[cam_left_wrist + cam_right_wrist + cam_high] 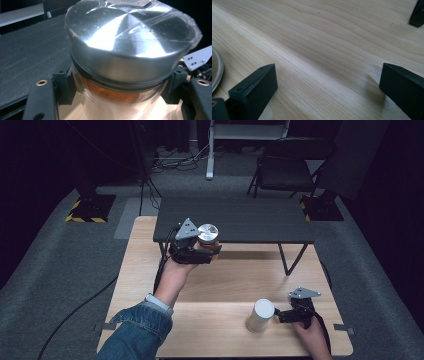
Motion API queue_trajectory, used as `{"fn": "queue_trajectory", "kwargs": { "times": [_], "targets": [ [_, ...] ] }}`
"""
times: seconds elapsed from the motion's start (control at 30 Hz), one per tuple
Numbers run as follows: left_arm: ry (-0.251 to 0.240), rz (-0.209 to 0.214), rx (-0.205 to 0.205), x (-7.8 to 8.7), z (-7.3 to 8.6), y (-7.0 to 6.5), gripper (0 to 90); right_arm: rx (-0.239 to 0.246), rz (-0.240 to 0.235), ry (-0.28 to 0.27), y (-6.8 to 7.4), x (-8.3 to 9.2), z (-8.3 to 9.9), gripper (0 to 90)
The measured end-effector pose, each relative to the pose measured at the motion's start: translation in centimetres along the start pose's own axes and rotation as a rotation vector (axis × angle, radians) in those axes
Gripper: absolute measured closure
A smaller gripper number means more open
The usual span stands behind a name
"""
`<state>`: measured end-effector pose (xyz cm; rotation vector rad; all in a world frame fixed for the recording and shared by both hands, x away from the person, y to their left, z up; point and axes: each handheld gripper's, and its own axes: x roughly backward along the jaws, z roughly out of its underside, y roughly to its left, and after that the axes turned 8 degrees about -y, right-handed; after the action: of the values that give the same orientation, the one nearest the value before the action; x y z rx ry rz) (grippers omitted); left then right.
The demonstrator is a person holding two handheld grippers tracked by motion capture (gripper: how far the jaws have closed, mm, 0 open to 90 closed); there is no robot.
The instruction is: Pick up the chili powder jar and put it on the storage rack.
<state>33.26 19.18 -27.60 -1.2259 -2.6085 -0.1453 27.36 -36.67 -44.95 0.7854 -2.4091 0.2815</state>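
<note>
Left gripper [202, 251] clamped on jar [208, 238] below its smooth lid; could slip. Right gripper [285, 315] wide open, empty.

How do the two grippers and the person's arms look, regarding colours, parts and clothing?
Both the left gripper and the right gripper are black, each with a grey three-cornered plate on top and a trailing black cable. Their jaws are blocky and black. The left arm wears a blue denim sleeve and a pale wristband.

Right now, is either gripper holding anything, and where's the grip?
The left gripper holds a clear glass jar with a silver metal lid, clamped on the glass just below the lid. The right gripper holds nothing.
</note>
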Motion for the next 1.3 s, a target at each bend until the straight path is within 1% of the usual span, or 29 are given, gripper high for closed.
{"fn": "queue_trajectory", "kwargs": {
  "times": [0.2,0.3,0.37,0.53,0.67,0.73,0.8,0.87,0.97,1.1,1.3],
  "targets": [
    [-0.023,-0.007,0.01,-0.7,-1.3,0.3,29.7,0.0,0.0,0.0,0.0,0.0,0.0,1.6],
    [-0.022,-0.02,0.001,-1.2,-2.0,0.4,29.8,-0.001,0.0,0.0,0.0,0.0,0.0,1.6],
    [-0.026,-0.023,0.005,-1.5,-2.1,0.6,29.8,0.0,-0.001,-0.001,0.0,0.0,0.0,1.6],
    [-0.027,-0.054,-0.002,-2.5,-2.7,0.8,29.8,0.002,-0.002,-0.001,0.0,0.0,0.0,1.6],
    [-0.03,-0.061,0.0,-3.3,-2.9,1.2,29.8,0.0,-0.002,0.0,0.0,0.0,0.0,1.6],
    [-0.022,-0.074,-0.006,-3.8,-3.1,1.3,29.9,0.001,-0.002,-0.001,0.0,0.0,0.0,1.6],
    [-0.022,-0.082,0.003,-4.2,-3.2,1.5,29.9,0.001,-0.003,0.0,-0.1,0.0,0.0,1.6],
    [-0.026,-0.086,0.002,-4.5,-3.3,1.7,29.9,0.002,-0.004,0.0,-0.1,0.0,0.0,1.6],
    [-0.036,-0.09,0.009,-4.9,-3.1,1.9,29.9,0.003,-0.005,0.0,-0.1,0.0,0.0,1.6],
    [-0.023,-0.108,0.023,-5.7,-2.9,2.1,29.9,0.005,-0.008,0.0,-0.1,0.0,0.0,1.6],
    [-0.012,-0.112,0.027,-6.3,-2.7,2.2,29.9,0.005,-0.009,-0.001,-0.1,0.0,0.0,1.6]
  ]
}}
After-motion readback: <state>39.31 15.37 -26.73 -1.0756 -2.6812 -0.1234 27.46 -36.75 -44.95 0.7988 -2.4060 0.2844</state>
